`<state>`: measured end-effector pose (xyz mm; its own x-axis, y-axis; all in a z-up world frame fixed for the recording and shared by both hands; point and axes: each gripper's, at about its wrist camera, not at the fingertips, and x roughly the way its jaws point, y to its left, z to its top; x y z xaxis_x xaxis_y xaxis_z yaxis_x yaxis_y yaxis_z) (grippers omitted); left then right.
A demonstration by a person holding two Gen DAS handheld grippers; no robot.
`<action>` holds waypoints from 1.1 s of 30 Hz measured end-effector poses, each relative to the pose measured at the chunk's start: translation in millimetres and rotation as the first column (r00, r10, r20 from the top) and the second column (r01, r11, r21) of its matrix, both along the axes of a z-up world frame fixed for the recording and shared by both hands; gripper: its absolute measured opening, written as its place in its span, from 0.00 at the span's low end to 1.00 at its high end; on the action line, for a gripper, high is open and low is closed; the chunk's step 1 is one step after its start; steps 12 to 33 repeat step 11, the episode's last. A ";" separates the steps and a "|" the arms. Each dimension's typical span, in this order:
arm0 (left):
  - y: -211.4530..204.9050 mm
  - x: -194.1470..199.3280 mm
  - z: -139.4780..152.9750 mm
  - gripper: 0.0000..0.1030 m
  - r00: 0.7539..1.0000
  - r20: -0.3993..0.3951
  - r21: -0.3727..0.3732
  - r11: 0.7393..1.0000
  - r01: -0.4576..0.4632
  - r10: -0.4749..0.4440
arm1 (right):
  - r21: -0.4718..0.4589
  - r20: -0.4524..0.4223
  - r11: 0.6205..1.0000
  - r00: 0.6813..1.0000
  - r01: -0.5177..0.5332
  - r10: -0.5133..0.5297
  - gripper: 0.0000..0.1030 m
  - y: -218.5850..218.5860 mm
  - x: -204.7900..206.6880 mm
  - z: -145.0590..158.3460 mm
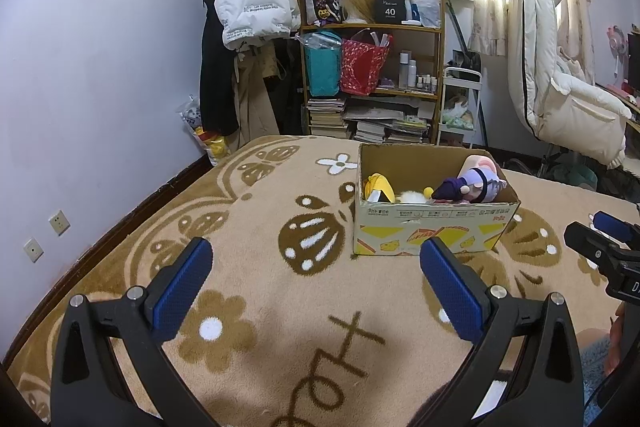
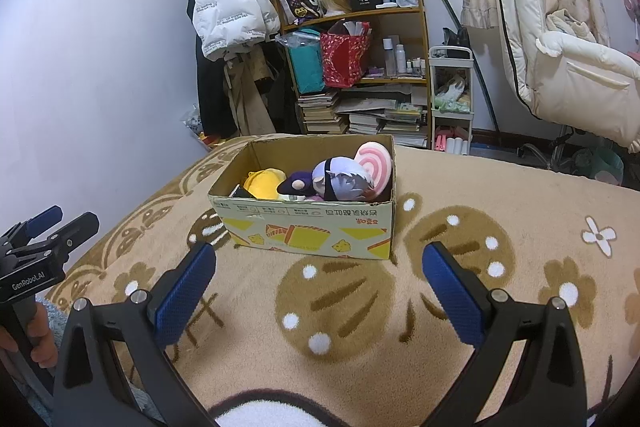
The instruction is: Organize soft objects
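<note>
Tan fleece with brown flower shapes covers the bed point(image 1: 256, 227), and on it stands an open cardboard box point(image 1: 432, 231), printed yellow on its front. Inside lie soft toys: a yellow plush point(image 2: 266, 183) at the left, a purple-haired doll point(image 2: 340, 181) in the middle and a pink swirled cushion point(image 2: 376, 159) at the right. The left tongs point(image 1: 316, 259) and right tongs point(image 2: 320, 263) hover level before the box, blue ribbed pads spread wide, gripping nothing.

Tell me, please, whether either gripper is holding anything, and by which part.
Nothing is held: the left gripper and right gripper are both open, short of the cardboard box.
</note>
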<state>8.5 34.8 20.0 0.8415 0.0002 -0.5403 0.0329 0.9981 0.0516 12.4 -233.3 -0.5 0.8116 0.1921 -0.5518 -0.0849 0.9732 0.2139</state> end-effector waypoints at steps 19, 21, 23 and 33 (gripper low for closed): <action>-0.2 -1.2 -0.8 1.00 1.000 -0.001 0.001 1.000 -0.001 0.001 | -0.002 -0.002 1.000 1.000 -0.001 0.001 1.00 -0.5 -0.5 -2.0; -0.2 -1.2 -0.8 1.00 1.000 -0.001 0.001 1.000 -0.001 0.001 | -0.002 -0.002 1.000 1.000 -0.001 0.001 1.00 -0.5 -0.5 -2.0; -0.2 -1.2 -0.8 1.00 1.000 -0.001 0.001 1.000 -0.001 0.001 | -0.002 -0.002 1.000 1.000 -0.001 0.001 1.00 -0.5 -0.5 -2.0; -0.2 -1.2 -0.8 1.00 1.000 -0.001 0.001 1.000 -0.001 0.001 | -0.002 -0.002 1.000 1.000 -0.001 0.001 1.00 -0.5 -0.5 -2.0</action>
